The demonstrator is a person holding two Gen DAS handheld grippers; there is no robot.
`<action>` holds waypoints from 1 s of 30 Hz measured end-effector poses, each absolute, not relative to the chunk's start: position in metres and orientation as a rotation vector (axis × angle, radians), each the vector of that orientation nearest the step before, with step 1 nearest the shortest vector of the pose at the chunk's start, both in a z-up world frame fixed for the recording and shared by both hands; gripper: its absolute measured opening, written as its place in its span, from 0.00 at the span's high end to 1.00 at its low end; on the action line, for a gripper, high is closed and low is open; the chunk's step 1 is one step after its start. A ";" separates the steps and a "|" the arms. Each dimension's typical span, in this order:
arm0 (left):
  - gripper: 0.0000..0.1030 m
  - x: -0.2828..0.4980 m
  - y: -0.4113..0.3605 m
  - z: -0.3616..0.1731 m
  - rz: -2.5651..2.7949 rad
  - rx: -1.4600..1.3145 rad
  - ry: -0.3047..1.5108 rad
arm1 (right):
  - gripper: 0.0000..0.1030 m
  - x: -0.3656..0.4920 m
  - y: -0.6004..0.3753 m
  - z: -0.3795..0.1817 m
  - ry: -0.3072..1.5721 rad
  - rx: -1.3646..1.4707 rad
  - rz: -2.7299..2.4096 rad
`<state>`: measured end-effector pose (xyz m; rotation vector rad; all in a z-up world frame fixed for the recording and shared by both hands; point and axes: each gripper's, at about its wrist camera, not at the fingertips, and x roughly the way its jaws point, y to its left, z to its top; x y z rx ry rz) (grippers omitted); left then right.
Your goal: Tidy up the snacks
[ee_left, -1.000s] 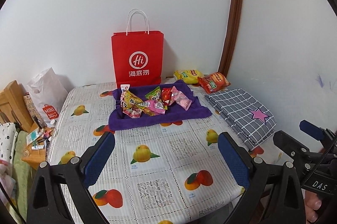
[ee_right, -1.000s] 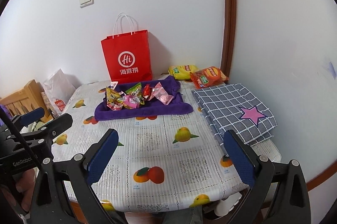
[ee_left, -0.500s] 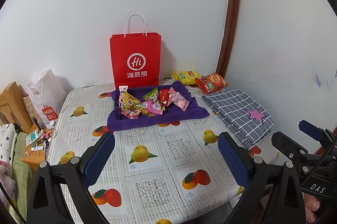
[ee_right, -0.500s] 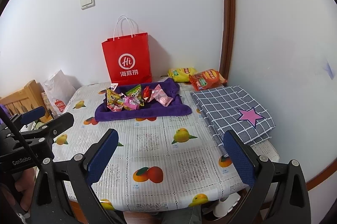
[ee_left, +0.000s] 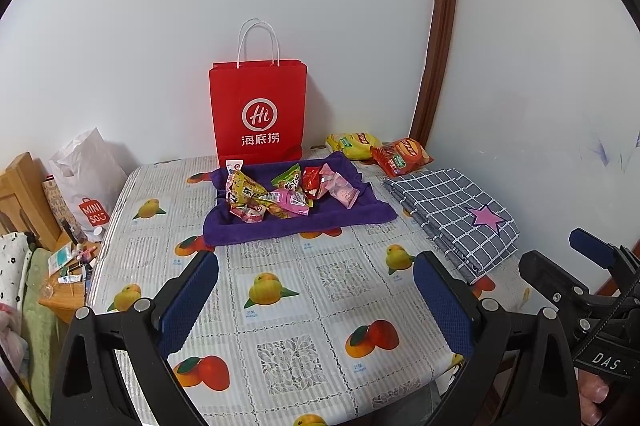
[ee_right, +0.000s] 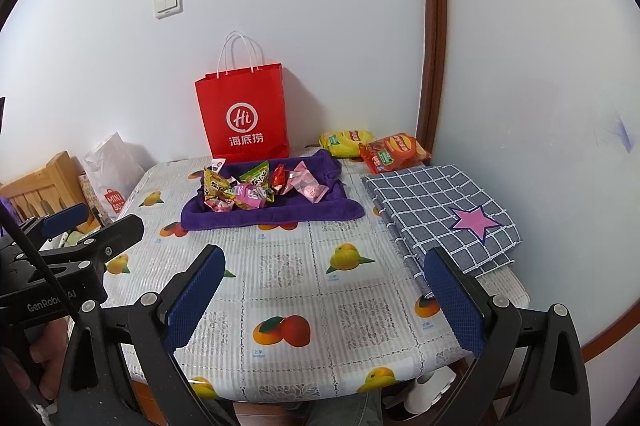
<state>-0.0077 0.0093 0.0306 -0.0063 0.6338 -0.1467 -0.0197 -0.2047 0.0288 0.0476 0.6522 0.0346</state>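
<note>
Snacks [ee_left: 280,193]: heaped on the purple towel [ee_left: 296,222], well beyond both jaws.
Around: red bag [ee_left: 258,113] behind; checked cloth [ee_right: 440,209] right of them.
Path: bare tablecloth [ee_right: 288,274].
Left gripper [ee_left: 316,302]: jaws wide apart, empty.
Right gripper [ee_right: 324,298]: likewise.

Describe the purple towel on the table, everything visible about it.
The purple towel is a soft, plush-looking cloth lying on the fruit-patterned tablecloth near the back of the table, just in front of the upright red paper bag. Its edges are rumpled and partly raised, so it forms a shallow nest. A heap of small snack packets rests on it, in yellow, green, red and pink wrappers. Both grippers are well short of it; neither touches it.
</note>
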 end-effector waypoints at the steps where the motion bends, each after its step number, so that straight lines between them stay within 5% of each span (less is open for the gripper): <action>1: 0.04 -0.008 0.009 0.031 -0.148 -0.007 0.633 | 0.04 -0.020 -0.205 0.029 0.651 0.049 0.035; 30: 0.04 -0.009 0.008 0.031 -0.144 -0.008 0.633 | 0.04 -0.024 -0.198 0.028 0.652 0.047 0.042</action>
